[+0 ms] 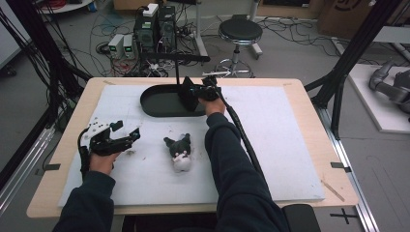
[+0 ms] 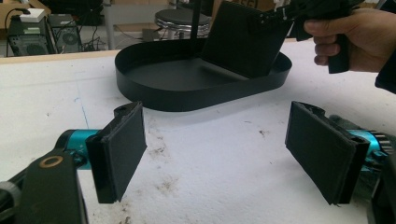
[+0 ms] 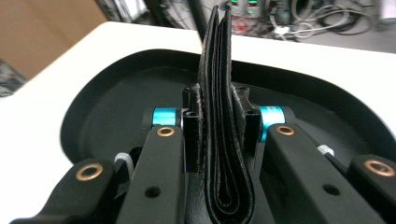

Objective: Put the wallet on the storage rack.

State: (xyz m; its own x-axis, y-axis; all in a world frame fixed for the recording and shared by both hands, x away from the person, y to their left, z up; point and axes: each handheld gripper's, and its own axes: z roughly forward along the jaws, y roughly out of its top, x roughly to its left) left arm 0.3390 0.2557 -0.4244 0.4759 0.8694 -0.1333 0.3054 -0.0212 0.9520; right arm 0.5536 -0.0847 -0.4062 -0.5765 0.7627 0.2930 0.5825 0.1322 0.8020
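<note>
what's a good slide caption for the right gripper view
Right gripper clamps a folded black wallet upright over the black oval tray.

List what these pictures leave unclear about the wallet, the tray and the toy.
- Black wallet, right gripper view: its faces are covered by the right gripper's jaws; only the folded edge shows.
- Black tray, high view: its right end is hidden behind the wallet and hand.
- Plush toy, high view: too small and blurred to tell what it depicts.
</note>
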